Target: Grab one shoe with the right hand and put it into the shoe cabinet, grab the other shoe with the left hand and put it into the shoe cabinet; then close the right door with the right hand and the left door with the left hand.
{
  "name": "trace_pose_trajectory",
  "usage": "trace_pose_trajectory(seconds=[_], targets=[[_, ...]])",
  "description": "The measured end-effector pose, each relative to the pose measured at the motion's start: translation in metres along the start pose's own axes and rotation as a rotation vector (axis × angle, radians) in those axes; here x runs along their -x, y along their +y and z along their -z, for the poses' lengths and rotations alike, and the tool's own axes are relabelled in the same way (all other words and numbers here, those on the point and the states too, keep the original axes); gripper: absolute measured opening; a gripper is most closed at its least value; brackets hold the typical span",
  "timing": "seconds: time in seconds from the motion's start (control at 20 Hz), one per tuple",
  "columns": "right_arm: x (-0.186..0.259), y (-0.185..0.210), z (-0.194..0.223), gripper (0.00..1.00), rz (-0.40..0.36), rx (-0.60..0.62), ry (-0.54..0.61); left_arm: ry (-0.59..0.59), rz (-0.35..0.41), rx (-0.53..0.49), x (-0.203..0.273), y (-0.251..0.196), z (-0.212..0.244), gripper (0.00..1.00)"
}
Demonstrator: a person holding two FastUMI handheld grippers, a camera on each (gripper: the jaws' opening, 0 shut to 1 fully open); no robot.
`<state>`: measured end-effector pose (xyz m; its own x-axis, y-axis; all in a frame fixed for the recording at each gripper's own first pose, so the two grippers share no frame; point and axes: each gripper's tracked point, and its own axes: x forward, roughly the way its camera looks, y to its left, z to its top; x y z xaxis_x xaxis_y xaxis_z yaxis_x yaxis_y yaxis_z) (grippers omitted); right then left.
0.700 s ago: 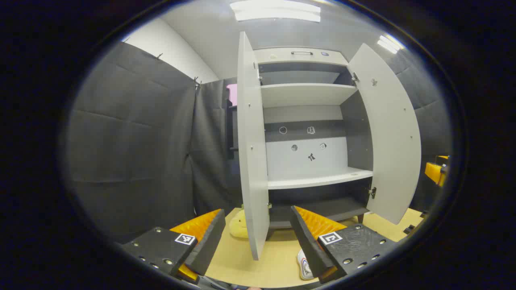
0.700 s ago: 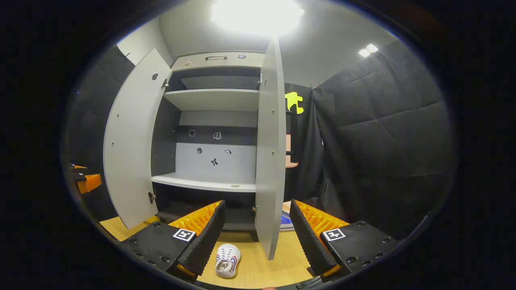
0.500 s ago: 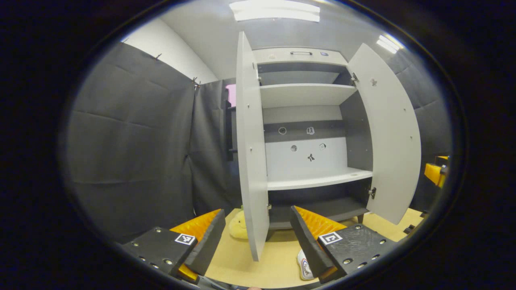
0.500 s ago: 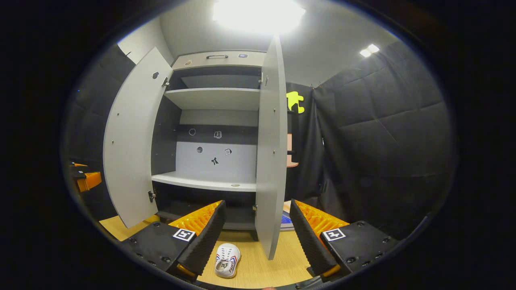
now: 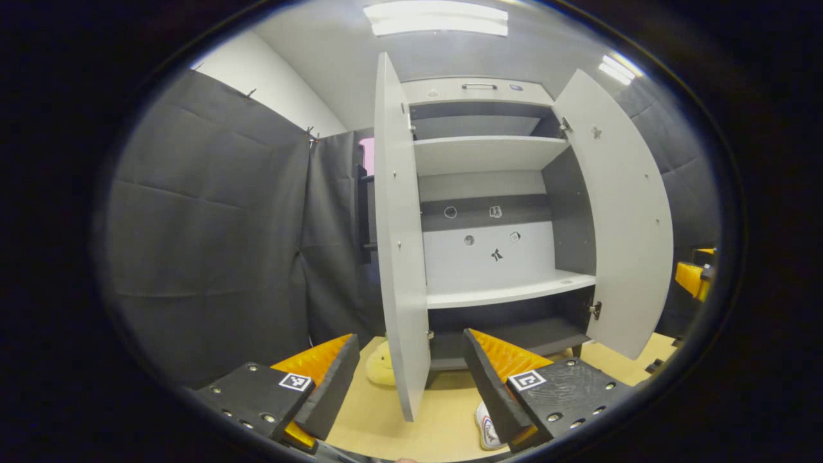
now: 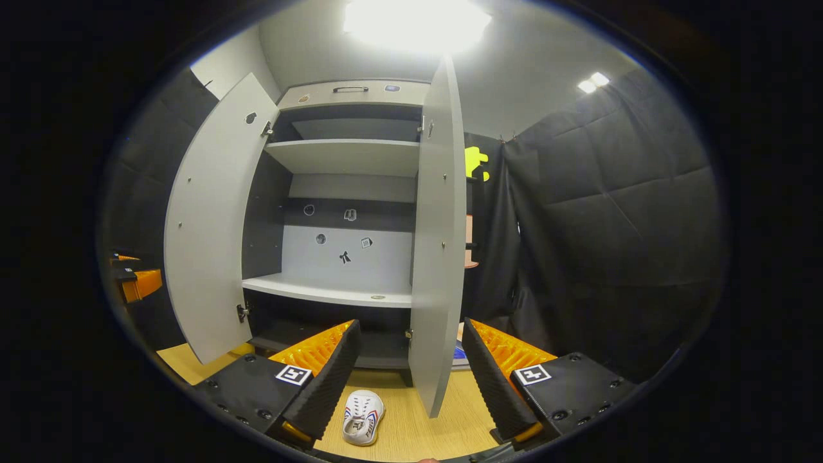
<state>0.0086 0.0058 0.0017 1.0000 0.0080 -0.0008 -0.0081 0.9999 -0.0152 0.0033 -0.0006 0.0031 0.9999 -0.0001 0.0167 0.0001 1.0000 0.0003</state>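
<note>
Shoe cabinet (image 5: 488,193) stands with both doors swung wide, left door (image 5: 400,257) and right door (image 6: 437,257) edge-on toward the cameras; its shelves are bare. One white shoe (image 6: 363,417) lies on the wooden floor (image 6: 398,431) in front of the cabinet. Left gripper (image 5: 411,386) and right gripper (image 6: 408,379) hang before the cabinet, jaws spread apart, holding nothing
</note>
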Motion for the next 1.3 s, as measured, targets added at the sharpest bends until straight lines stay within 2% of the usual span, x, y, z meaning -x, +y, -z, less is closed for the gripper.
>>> trace_pose_trajectory(seconds=[0.5, 0.75, 1.0, 1.1, 1.25, 1.3], targets=[[-0.007, -0.004, -0.004, 0.98, 0.002, 0.003, 0.008, -0.026, -0.007, -0.005, -0.003, 0.0, -0.009, 0.94], [-0.016, -0.031, -0.003, 0.99, 0.075, 0.043, 0.036, -0.033, 0.0, -0.006, -0.009, -0.001, -0.012, 0.94], [-0.024, -0.059, -0.013, 0.98, 0.133, 0.019, 0.043, -0.038, 0.005, -0.008, -0.011, 0.0, -0.012, 0.94], [-0.026, -0.058, -0.012, 0.98, 0.12, 0.003, 0.046, -0.039, 0.003, -0.01, -0.009, 0.001, -0.014, 0.94], [-0.028, -0.034, 0.008, 0.96, 0.053, -0.015, 0.095, -0.04, 0.001, -0.016, -0.011, 0.001, -0.016, 0.9], [-0.03, -0.023, 0.019, 0.93, 0.028, -0.015, 0.119, -0.04, -0.001, -0.018, -0.01, 0.002, -0.016, 0.88]])
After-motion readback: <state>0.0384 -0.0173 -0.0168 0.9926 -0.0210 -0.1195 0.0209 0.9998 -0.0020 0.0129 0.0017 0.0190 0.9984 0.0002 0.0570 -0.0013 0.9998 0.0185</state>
